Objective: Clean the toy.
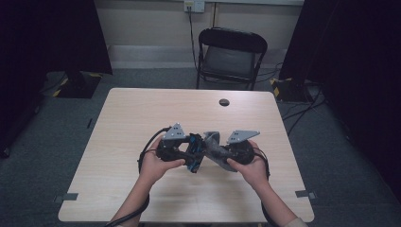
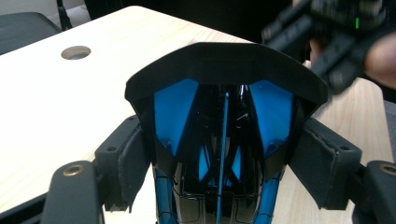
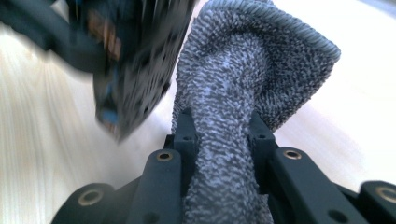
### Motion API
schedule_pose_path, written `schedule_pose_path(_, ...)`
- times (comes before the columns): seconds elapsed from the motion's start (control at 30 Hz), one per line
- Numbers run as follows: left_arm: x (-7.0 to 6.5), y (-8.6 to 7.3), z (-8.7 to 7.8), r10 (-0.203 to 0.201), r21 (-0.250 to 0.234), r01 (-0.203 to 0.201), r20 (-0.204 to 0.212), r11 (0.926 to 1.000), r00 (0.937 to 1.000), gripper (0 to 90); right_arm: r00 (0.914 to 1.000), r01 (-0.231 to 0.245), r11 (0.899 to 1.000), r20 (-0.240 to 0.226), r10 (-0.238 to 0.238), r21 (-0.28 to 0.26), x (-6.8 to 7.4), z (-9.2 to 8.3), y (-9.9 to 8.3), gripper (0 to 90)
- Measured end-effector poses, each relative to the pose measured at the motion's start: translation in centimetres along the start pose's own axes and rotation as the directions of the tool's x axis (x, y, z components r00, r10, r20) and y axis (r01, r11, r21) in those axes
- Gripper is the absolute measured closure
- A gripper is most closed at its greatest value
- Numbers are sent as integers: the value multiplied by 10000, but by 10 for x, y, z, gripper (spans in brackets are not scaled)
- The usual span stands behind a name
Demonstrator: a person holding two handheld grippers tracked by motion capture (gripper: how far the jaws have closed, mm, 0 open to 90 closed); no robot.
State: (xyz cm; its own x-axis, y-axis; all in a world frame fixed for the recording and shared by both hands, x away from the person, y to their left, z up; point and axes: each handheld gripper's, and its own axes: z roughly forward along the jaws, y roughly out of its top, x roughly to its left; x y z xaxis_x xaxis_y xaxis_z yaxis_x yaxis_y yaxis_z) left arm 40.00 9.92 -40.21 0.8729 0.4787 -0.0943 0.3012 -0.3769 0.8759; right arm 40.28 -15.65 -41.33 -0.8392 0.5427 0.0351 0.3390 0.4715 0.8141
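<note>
Your left tongs [image 2: 219,154] clamp one black-and-blue glossy case [image 2: 219,121] by its sides, mouth held toward the other hand — presumably to take the cloth. Your right tongs [image 3: 219,130] pinch one grey knitted cloth [image 3: 247,70], bunched upright at 12 o'clock of the jaws. Both items hang just above the surface [image 1: 142,113], at 6 o'clock from its single cable hole [image 1: 224,102] — nearly touching.

Both forearms come up from the bottom edge and bend in toward each other. The left hand [image 1: 158,163] holds the left gripper [image 1: 191,152], jaws wide apart around something. The right hand [image 1: 250,166] holds the right gripper [image 1: 215,149], jaws squeezed tight on something soft.
</note>
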Motion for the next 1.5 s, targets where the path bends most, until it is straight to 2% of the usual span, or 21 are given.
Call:
schedule_pose_path(0.2,-2,-1,4,105,99,-106,130,9999,9999,253,9998,116,9995,156,-111,-292,-2,-2,17,720)
schedule_pose_path(0.37,-3,-1,4,38,101,-39,135,9999,9999,253,9998,208,9998,49,-208,-45,1,7,16,720)
schedule_pose_path(0.5,-2,0,4,25,88,-25,59,10000,10000,253,9998,63,9999,-163,-61,130,3,16,10,720)
schedule_pose_path(0.87,-1,3,1,-40,-99,39,-109,9999,9999,253,9975,350,9952,-645,-292,917,18,36,-13,720)
schedule_pose_path(1.03,0,3,-1,-57,-106,55,-152,9999,9999,253,9961,323,9934,-851,-230,1100,25,40,-25,719)
schedule_pose_path(1.1,0,2,-1,-41,-108,39,-185,9999,9998,254,9958,448,9912,-842,-345,1246,26,41,-29,719)
schedule_pose_path(1.23,-1,2,-1,-9,-61,8,-141,10000,9999,254,9983,297,9918,-542,-231,1241,20,35,-31,719)
schedule_pose_path(1.37,-1,0,0,20,27,-19,-88,10000,10000,253,9998,97,9970,-151,-85,772,8,21,-19,719)
schedule_pose_path(1.5,-1,-2,3,-25,76,25,-18,10000,10000,253,9994,191,9987,265,-204,477,-2,8,-3,718)
